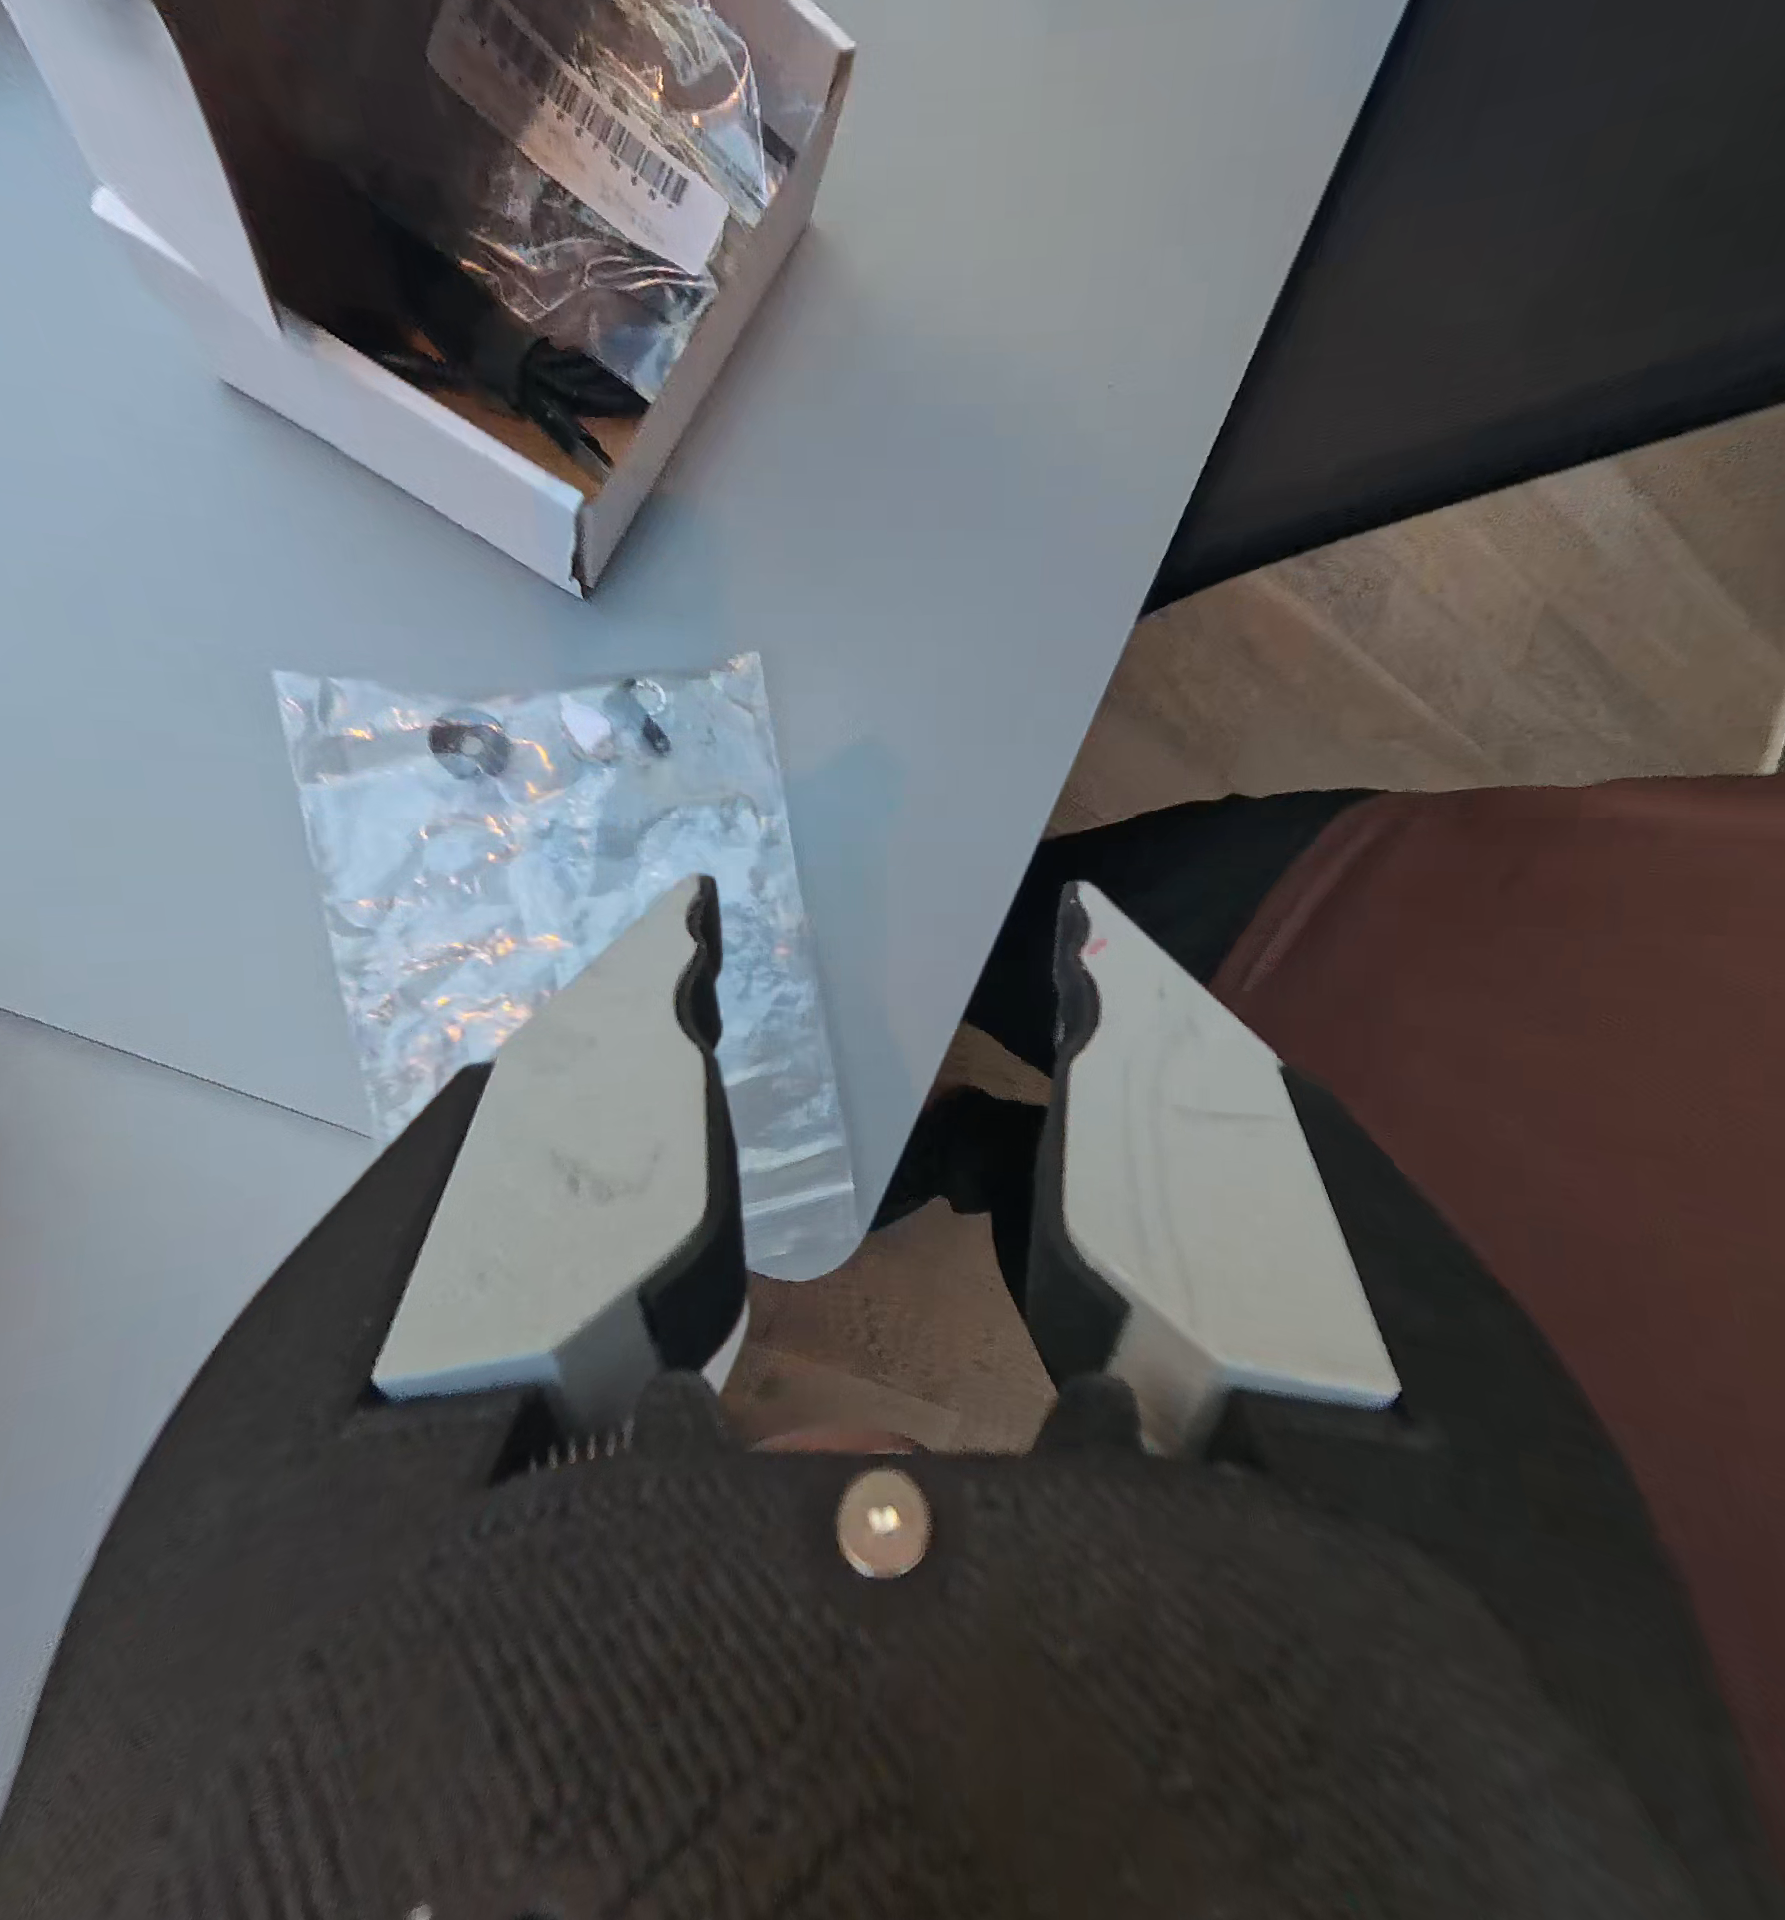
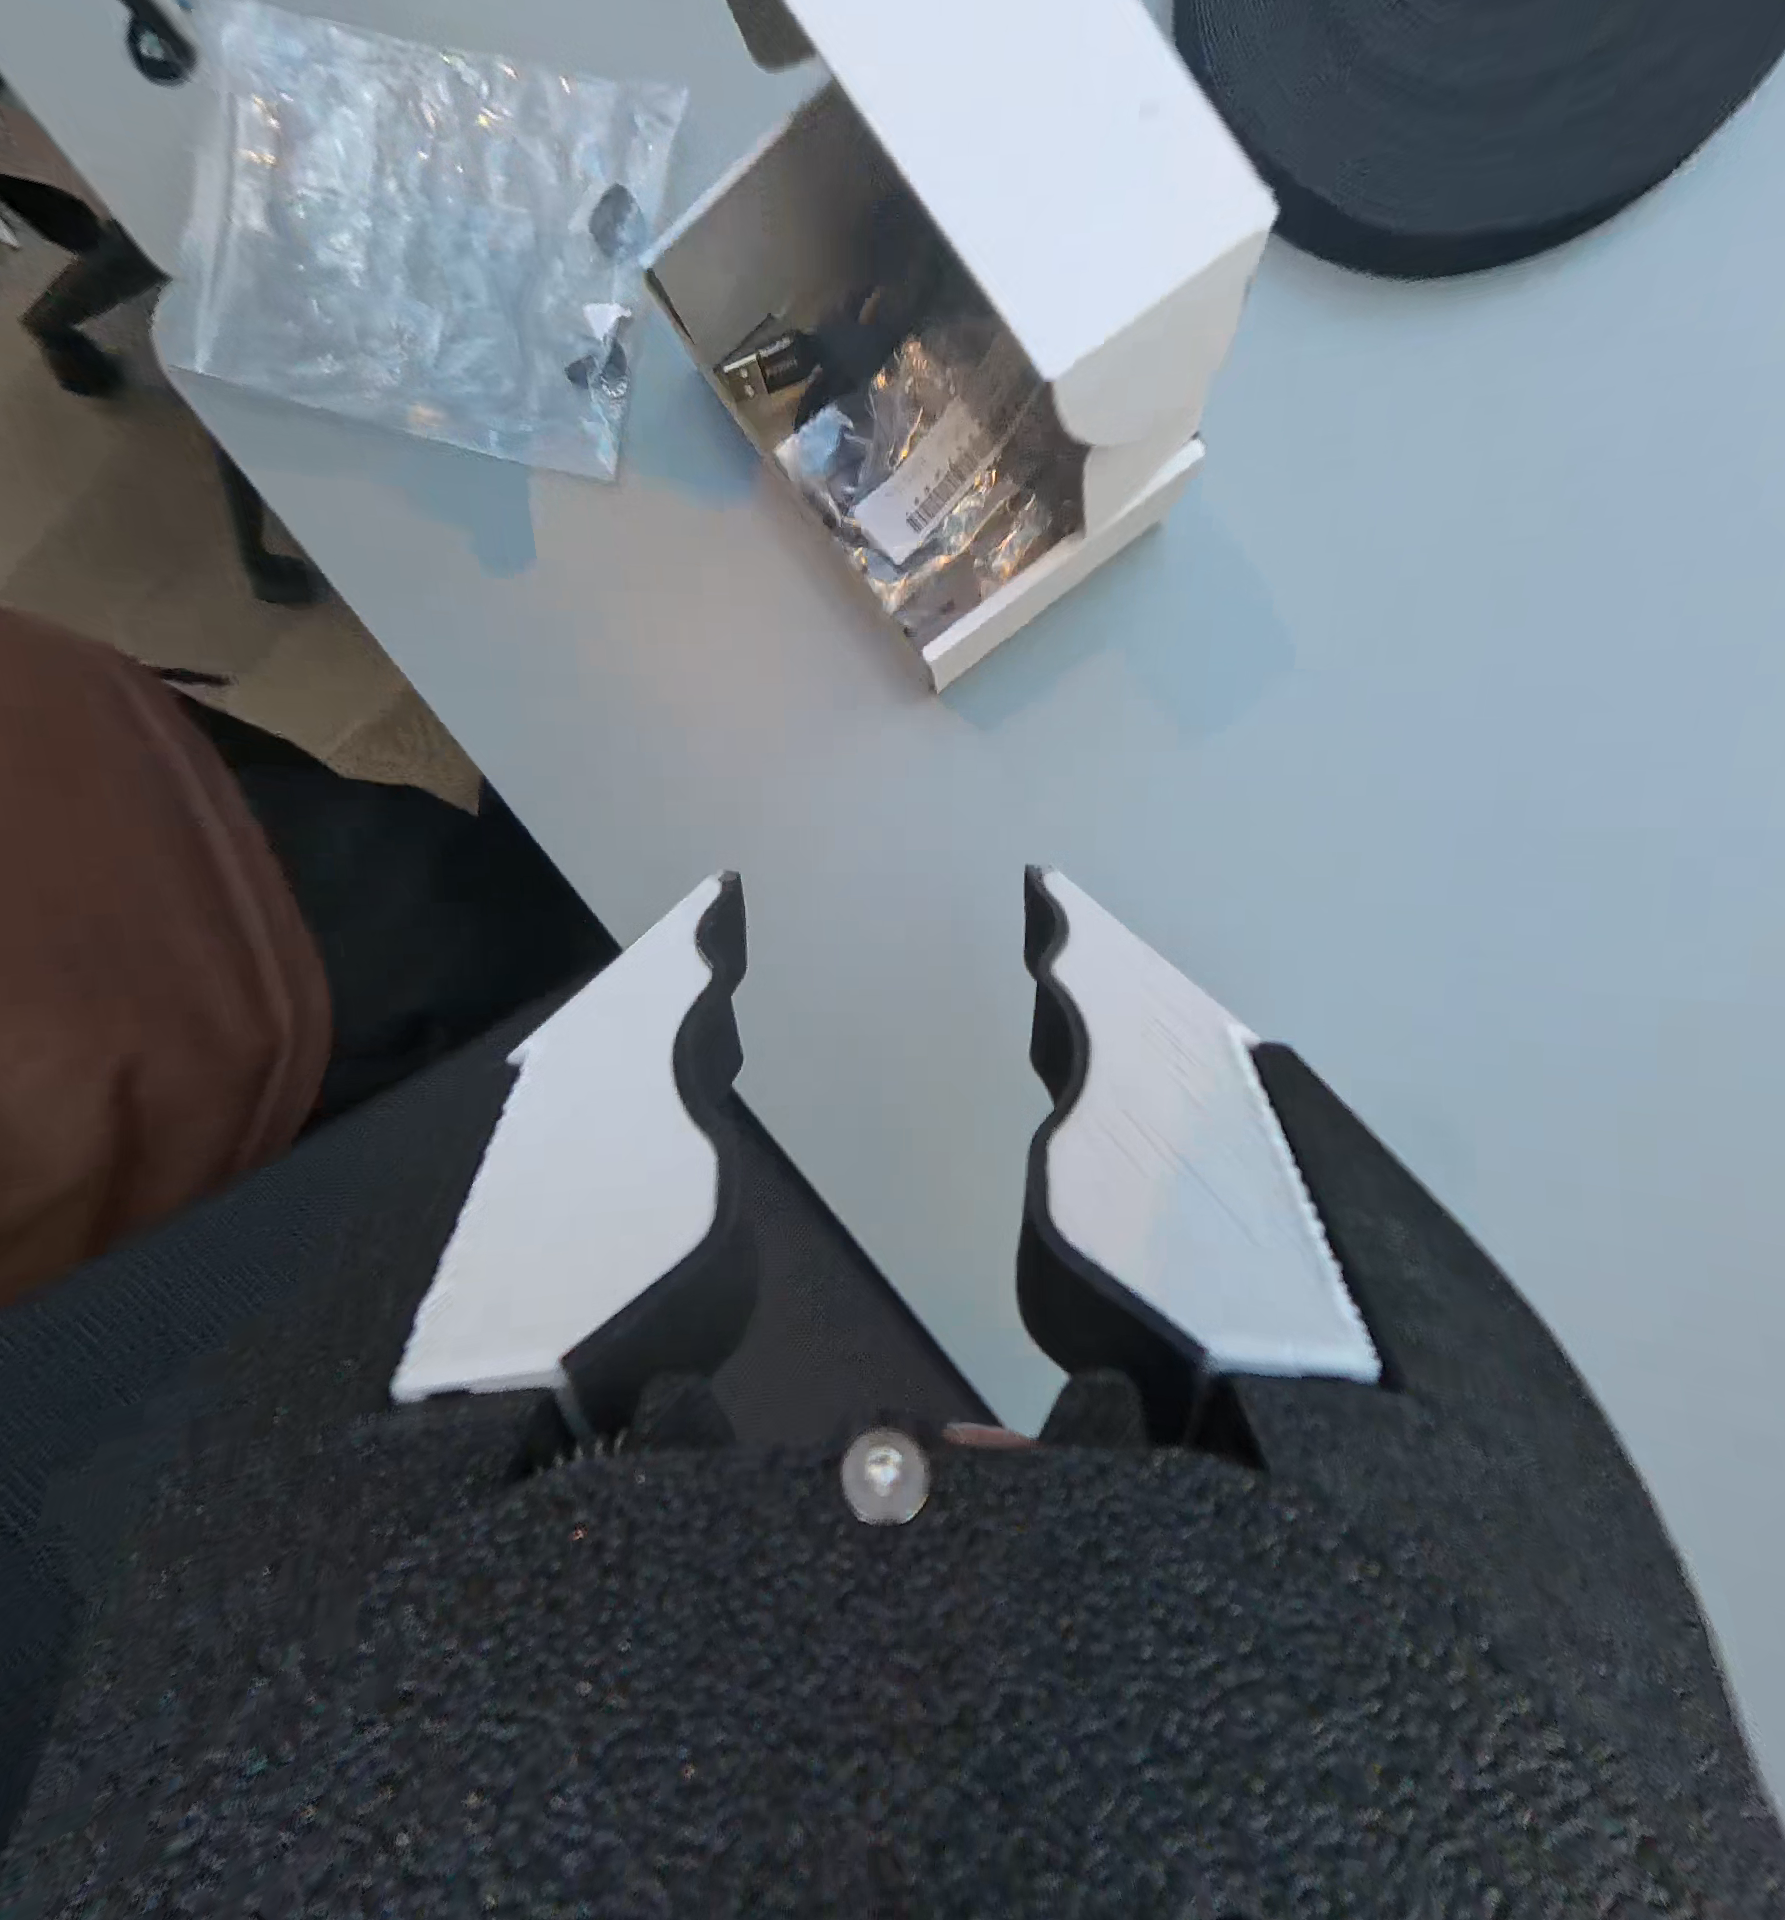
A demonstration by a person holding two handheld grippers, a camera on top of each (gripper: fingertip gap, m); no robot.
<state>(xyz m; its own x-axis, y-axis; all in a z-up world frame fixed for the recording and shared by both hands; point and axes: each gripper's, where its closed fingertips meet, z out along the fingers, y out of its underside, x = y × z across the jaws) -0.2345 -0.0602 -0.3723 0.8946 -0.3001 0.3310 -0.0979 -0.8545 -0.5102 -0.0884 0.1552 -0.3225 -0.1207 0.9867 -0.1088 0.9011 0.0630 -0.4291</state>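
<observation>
A clear plastic bag (image 1: pixel 555 914) with small metal washers and parts lies flat on the grey table (image 1: pixel 971 416) near its edge. My left gripper (image 1: pixel 888 899) is open and empty above the table edge, its left finger over the bag's near end. An open white cardboard box (image 1: pixel 431 447) holds black cables and a bagged item with a white label. In the right wrist view the box (image 2: pixel 1064 260) sits ahead and the bag (image 2: pixel 420 239) lies at the far left. My right gripper (image 2: pixel 883 883) is open and empty above bare table (image 2: pixel 1387 831).
A round black object (image 2: pixel 1470 135) lies at the far right of the table. A person's brown-clad leg (image 1: pixel 1542 1039) is beside the table edge; it also shows in the right wrist view (image 2: pixel 88 935). Light wooden floor (image 1: pixel 1439 644) lies beyond the edge. Spacing between my two grippers at the tips: around 25 cm. It is some 30 cm from my right tips to the round black object (image 2: pixel 1470 135).
</observation>
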